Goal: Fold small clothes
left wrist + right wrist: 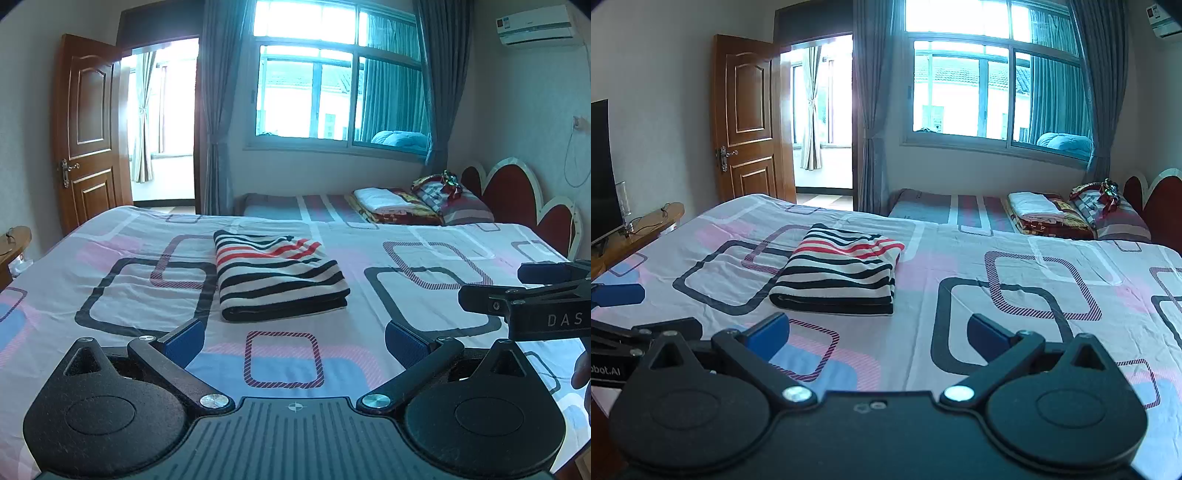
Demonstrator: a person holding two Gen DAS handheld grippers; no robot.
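Note:
A striped garment (277,275) in black, white and red lies folded into a flat rectangle on the bed; it also shows in the right wrist view (838,275). My left gripper (295,345) is open and empty, held above the sheet just in front of the garment. My right gripper (877,338) is open and empty, also short of the garment and a little to its right. The right gripper shows at the right edge of the left wrist view (491,291), and the left gripper at the left edge of the right wrist view (642,310).
The bed sheet (424,258) has pink, blue and dark rectangle prints. A second bed (325,206) with folded bedding (384,203) and a pillow stands beyond. An open wooden door (88,129) is far left. A TV (602,170) on a wooden stand is at left.

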